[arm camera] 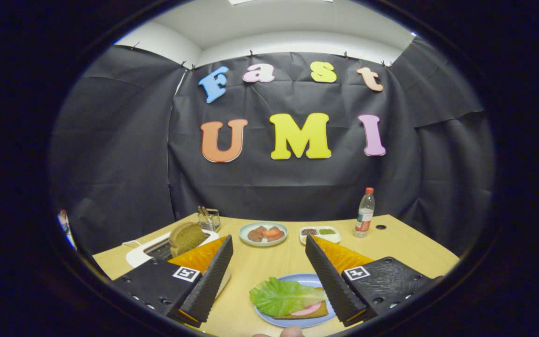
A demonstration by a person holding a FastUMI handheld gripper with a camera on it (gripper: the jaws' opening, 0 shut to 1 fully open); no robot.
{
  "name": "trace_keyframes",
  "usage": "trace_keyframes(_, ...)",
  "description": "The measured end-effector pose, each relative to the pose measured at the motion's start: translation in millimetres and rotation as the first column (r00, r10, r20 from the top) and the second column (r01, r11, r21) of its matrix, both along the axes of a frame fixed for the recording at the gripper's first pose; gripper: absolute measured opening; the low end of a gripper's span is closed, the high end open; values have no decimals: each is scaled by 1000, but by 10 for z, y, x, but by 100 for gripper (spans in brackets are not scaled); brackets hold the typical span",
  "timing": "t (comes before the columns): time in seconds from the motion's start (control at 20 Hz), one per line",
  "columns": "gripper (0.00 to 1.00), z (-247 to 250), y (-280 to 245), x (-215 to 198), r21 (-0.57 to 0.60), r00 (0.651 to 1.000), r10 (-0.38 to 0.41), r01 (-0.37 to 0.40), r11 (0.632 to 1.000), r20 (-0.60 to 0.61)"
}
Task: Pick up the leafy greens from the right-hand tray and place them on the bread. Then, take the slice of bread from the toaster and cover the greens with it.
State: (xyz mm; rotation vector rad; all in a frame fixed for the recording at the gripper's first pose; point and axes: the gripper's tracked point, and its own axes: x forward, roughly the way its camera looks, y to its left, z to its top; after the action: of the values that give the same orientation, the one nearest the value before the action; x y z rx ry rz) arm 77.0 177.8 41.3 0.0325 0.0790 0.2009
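Note:
My gripper (269, 276) hangs open over the wooden table, its two black ribbed fingers (211, 281) spread wide with nothing between them. Low between the fingers, close to the right one, lies a blue plate (307, 321) holding a bread slice (304, 313) with a pink slice of meat (308, 309) and a green lettuce leaf (283, 296) on top. Beyond the left finger stands a white toaster (145, 250) with a brown slice of bread (186, 238) sticking up out of its slot.
Farther back sit a round plate (263, 233) with meat and tomato pieces, a small white tray (320, 233) with dark and green fillings, a clear bottle (365, 213) with a red cap, and a wire rack (209, 218). A fingertip (292, 332) shows below the blue plate.

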Motion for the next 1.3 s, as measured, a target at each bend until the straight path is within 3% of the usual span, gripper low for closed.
trace_keyframes(0.3,96,294,583,22,46,999,32,-34,998,35)
trace_keyframes(0.7,96,-162,1539,167,9,993,90,-90,996,-78)
trace_keyframes(0.95,95,-453,1679,318,-42,990,39,-45,998,-137)
trace_keyframes(1.05,90,-525,1693,382,-47,986,15,-23,999,-164)
trace_keyframes(1.25,70,-709,1708,462,-4,970,6,-7,1000,-244)
trace_keyframes(1.3,61,-748,1702,472,0,965,2,-3,1000,-261)
